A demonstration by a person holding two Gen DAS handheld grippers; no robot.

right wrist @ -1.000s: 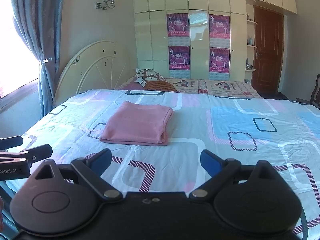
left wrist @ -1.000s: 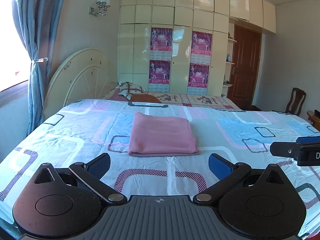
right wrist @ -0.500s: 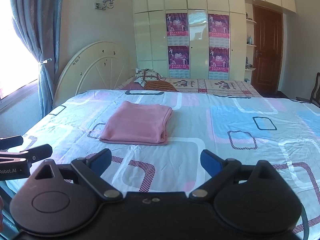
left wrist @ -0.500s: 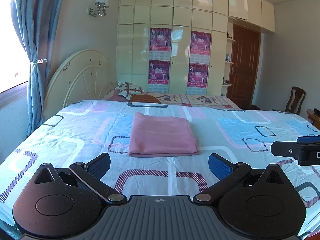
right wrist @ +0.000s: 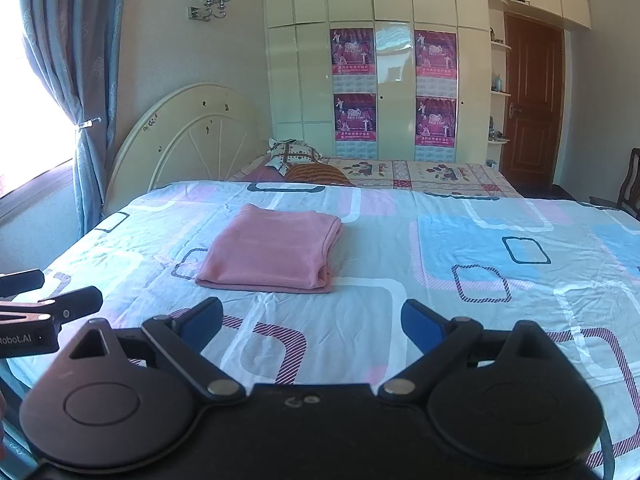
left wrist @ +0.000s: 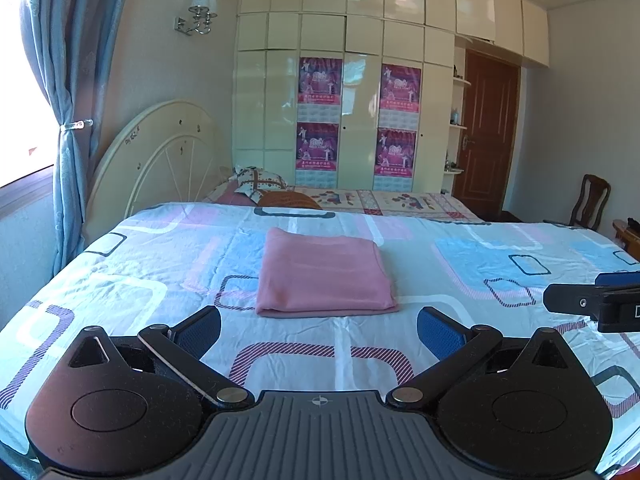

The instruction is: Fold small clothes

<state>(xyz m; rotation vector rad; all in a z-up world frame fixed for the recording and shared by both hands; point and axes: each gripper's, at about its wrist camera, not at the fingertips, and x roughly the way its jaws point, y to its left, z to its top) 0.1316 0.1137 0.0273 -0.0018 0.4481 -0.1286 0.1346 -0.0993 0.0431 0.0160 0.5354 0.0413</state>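
A pink garment lies folded into a neat rectangle on the patterned bedsheet, its stacked folded edges facing right. My left gripper hovers open just in front of it, nothing between its blue pads. My right gripper is also open and empty, held back from the garment and to its right. Each gripper shows at the edge of the other's view: the right one, the left one.
Pillows and a cream headboard lie at the far left of the bed. A wardrobe with posters, a brown door and a wooden chair stand beyond. Blue curtains hang at the left.
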